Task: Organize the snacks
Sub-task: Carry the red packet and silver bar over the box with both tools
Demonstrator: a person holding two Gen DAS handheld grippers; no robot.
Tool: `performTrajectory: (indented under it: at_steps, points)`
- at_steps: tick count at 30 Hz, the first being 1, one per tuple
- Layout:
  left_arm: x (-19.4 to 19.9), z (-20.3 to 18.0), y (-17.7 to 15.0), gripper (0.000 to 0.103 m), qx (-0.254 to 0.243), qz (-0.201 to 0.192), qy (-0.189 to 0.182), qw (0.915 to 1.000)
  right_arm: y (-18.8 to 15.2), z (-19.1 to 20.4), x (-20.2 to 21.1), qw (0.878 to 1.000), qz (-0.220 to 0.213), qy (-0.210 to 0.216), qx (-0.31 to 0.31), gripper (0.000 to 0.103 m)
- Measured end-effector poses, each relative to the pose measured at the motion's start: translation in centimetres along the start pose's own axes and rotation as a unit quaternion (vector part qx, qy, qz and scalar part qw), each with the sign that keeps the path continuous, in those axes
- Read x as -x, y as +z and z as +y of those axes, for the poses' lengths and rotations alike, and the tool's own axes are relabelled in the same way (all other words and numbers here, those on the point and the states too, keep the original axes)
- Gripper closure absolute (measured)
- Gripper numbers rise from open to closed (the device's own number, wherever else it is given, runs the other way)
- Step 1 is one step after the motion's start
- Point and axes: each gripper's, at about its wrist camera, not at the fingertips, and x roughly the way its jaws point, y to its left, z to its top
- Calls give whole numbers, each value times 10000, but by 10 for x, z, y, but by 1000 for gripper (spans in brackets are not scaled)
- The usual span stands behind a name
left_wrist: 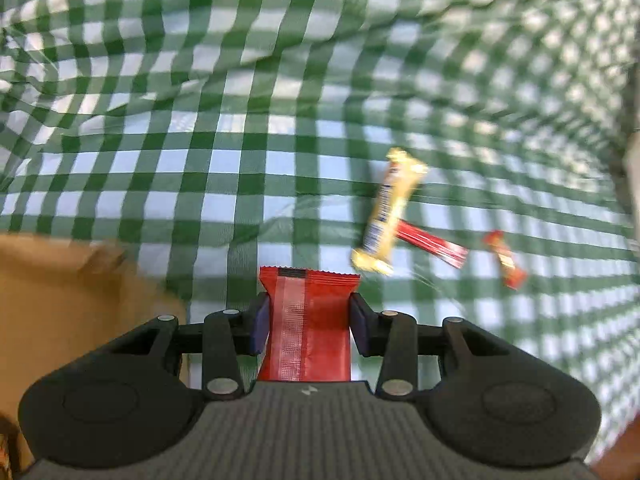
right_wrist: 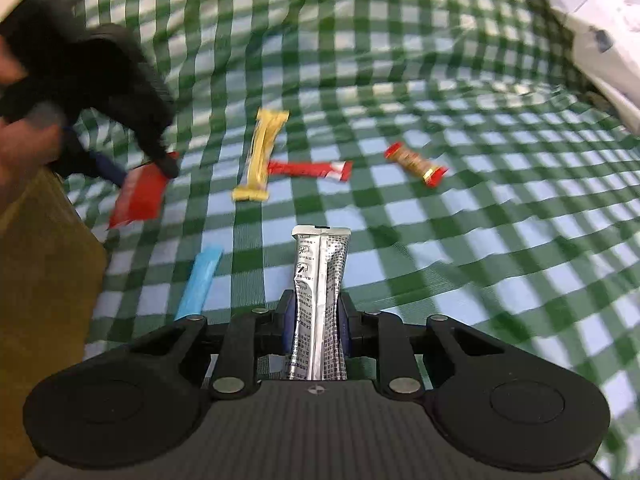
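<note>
My left gripper [left_wrist: 308,316] is shut on a red snack packet [left_wrist: 306,320], held above the green checked cloth. It also shows in the right wrist view [right_wrist: 140,172], at the left with the red packet [right_wrist: 140,196]. My right gripper [right_wrist: 316,320] is shut on a silver stick packet [right_wrist: 318,296]. On the cloth lie a yellow bar [right_wrist: 262,156], a red stick [right_wrist: 312,170] partly under it, a small red-and-gold candy [right_wrist: 416,164] and a blue stick [right_wrist: 200,280]. The yellow bar [left_wrist: 390,212], red stick [left_wrist: 434,244] and candy [left_wrist: 506,260] show right of the left gripper.
A brown cardboard box stands at the left in the left wrist view [left_wrist: 60,300] and the right wrist view [right_wrist: 40,300]. A white plastic bag [right_wrist: 592,20] lies at the far right. The checked cloth [right_wrist: 480,260] is wrinkled at the back.
</note>
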Motion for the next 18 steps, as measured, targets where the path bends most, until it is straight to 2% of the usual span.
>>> performTrajectory:
  at_steps: [3,7,11,18]
  points:
    - [55,6,-27,57,-44,-171,-275,9995,3,1,39,9998,-180,-17,-6,80]
    - [127,40,-79,57,-59,-326,-327,9989,-1,8,94,9994,-330,115,-11,80]
    - [189,65,-136,57,-103,-470,-33,9988,-12,30,150,9981,-451,396,157,80]
    - [251,123,-210,57,-130,-671,671,9954,-36,81,232,9910,-501,1100,568,80]
